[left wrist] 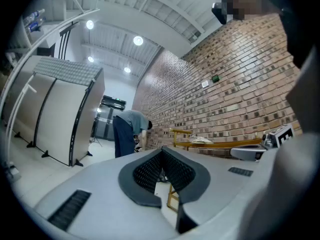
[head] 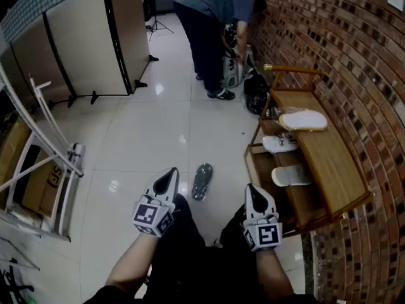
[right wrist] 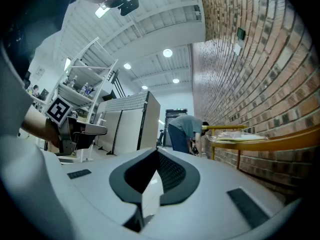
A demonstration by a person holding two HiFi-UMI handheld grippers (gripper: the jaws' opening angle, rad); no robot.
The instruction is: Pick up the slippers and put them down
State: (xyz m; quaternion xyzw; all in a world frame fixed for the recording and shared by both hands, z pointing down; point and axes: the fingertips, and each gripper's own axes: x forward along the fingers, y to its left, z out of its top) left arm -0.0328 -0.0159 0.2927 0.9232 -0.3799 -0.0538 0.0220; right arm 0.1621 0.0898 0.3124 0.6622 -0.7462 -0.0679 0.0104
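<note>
A dark grey slipper point(head: 202, 181) lies on the white floor, just ahead of and between my two grippers. On the wooden shoe rack point(head: 335, 170) by the brick wall I see white slippers: one point(head: 304, 120) on the top board, one point(head: 280, 143) on the shelf below, one point(head: 292, 175) lower down. My left gripper point(head: 172, 172) point(left wrist: 161, 149) is held level above my knee, shut, with nothing in it. The right gripper point(head: 250, 188) point(right wrist: 157, 151) sits beside it, nearer the rack, jaws also together and empty.
A person point(head: 215, 18) bends over bags at the far end of the brick wall point(head: 354, 37). Folding partition screens point(head: 88, 37) stand at the back left. A white metal frame point(head: 38, 157) and cardboard lean at the left.
</note>
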